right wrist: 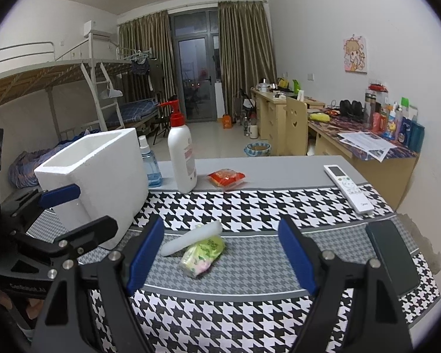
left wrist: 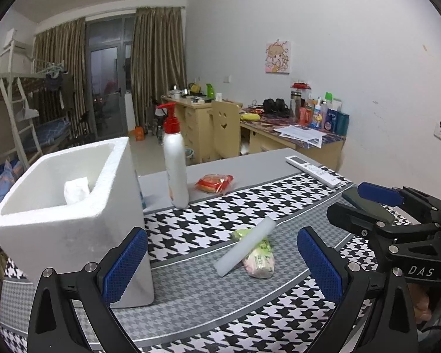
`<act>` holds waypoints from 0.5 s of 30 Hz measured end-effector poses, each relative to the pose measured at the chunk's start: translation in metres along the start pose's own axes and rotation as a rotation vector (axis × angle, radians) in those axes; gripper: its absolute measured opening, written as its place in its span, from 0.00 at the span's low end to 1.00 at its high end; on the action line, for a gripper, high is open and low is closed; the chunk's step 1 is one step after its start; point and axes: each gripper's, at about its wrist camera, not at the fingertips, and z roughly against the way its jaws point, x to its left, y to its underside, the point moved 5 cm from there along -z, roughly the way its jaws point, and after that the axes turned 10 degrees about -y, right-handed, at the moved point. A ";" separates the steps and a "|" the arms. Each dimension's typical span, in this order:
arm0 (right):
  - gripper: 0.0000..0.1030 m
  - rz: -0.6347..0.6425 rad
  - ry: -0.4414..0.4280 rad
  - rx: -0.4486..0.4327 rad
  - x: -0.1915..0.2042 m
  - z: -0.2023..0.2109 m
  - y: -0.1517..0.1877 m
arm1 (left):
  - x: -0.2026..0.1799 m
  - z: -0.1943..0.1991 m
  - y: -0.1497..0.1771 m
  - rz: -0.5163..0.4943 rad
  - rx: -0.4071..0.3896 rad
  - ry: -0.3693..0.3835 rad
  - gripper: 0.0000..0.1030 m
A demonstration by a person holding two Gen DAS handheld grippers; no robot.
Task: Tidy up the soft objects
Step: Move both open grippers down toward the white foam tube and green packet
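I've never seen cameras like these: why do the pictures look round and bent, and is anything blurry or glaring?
Left wrist view: fisheye lens, black corners, the foam box bulges; even indoor light, soft shadows, no glare. Right wrist view: same curving, the remote leans outward; the edges look slightly soft, while the green packet at centre is sharp.

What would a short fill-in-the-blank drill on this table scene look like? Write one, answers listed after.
1. The white foam stick leans across the green-and-pink ____.
2. The crumpled white tissue lies inside the foam ____.
3. The pump on the white bottle is colored ____.
4. Both the left gripper and the right gripper have their jaws ____.

Answers: packet; box; red; open
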 end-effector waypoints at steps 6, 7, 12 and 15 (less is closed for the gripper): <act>0.81 -0.015 0.008 0.002 -0.011 -0.002 0.004 | -0.010 -0.009 -0.003 -0.032 0.014 0.000 0.99; 0.81 -0.023 0.007 0.004 -0.013 -0.003 0.005 | -0.012 -0.011 -0.005 -0.039 0.014 0.001 0.99; 0.81 -0.051 0.016 0.005 -0.023 -0.004 0.004 | -0.022 -0.017 -0.015 -0.076 0.006 0.015 0.99; 0.81 -0.051 0.028 -0.002 -0.027 -0.002 0.003 | -0.021 -0.021 -0.017 -0.068 0.005 0.018 0.99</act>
